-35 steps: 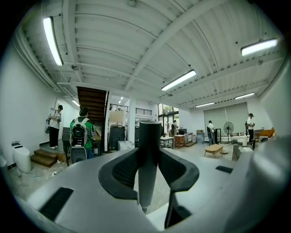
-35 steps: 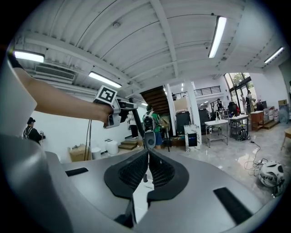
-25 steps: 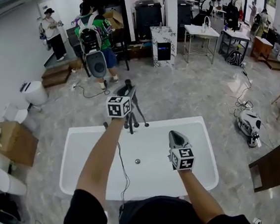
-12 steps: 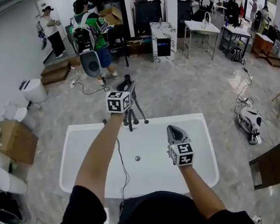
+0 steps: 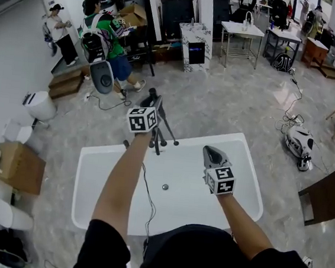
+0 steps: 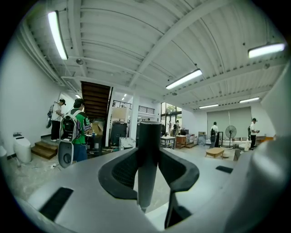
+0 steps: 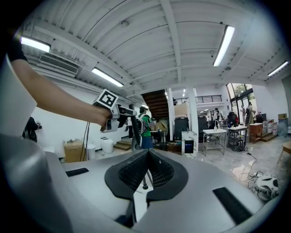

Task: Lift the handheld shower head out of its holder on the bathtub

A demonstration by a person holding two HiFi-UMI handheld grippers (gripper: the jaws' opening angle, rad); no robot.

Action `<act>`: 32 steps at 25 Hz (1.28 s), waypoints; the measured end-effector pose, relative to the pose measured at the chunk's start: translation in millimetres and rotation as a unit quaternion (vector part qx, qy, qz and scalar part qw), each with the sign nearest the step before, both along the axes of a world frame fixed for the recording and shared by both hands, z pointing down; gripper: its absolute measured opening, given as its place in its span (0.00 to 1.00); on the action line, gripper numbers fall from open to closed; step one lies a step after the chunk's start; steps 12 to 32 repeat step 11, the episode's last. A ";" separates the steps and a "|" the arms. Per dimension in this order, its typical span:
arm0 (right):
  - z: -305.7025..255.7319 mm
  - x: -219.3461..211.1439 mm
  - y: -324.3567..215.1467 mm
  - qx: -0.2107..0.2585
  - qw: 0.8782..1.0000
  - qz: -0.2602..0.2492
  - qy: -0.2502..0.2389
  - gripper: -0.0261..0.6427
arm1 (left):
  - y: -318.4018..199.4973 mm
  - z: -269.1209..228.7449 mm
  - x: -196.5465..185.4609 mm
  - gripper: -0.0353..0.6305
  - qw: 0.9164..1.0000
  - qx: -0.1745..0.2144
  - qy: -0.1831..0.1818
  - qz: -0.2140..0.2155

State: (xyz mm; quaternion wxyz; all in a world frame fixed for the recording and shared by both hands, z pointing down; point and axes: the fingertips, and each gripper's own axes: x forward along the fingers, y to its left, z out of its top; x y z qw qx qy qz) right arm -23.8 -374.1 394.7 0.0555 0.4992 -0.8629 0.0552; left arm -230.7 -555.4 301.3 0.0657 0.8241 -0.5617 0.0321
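Pale marble-look flooring runs through a big open hall, and a white bathtub (image 5: 89, 170) sits right below the person. Over its far rim the left tool (image 6: 148, 170) is pinching the handheld shower head (image 6: 149, 136) by its dark round handle, one pad on each side, with the handle about upright in the grip. Just under it on that rim stand the dark tap fittings (image 5: 165, 141), the holder among them. I can't tell whether the handle's lower end is clear of the holder. The right tool (image 7: 148, 157) is pressed together on nothing and hangs over the tub's basin, apart from the fittings.

Doing this well, I'd judge, means drawing the handle out along its own line, straight up, not levering it sideways against the holder. The handle looks smooth and tapered, so a firm pinch matters or it may slide down through the pads. A slow lift should avoid knocking the taps close by. The empty tool has no part in this.
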 end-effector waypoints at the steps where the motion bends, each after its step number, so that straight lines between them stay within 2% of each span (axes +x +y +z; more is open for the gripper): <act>1: 0.2 1.1 -1.2 -0.001 1.000 0.001 0.001 0.04 | -0.7 -0.1 0.9 0.24 1.000 0.001 0.009 0.001; 8: -5.7 -7.3 -6.8 0.004 1.000 -0.006 0.002 0.04 | -7.4 5.2 -0.3 0.24 1.000 -0.009 -0.007 0.004; 11: -4.5 -12.5 -8.7 0.007 1.000 -0.010 0.002 0.04 | -10.2 8.9 -9.5 0.24 1.000 -0.013 -0.007 -0.001; 32: -4.5 -12.5 -8.7 0.007 1.000 -0.010 0.002 0.04 | -10.2 8.9 -9.5 0.24 1.000 -0.013 -0.007 -0.001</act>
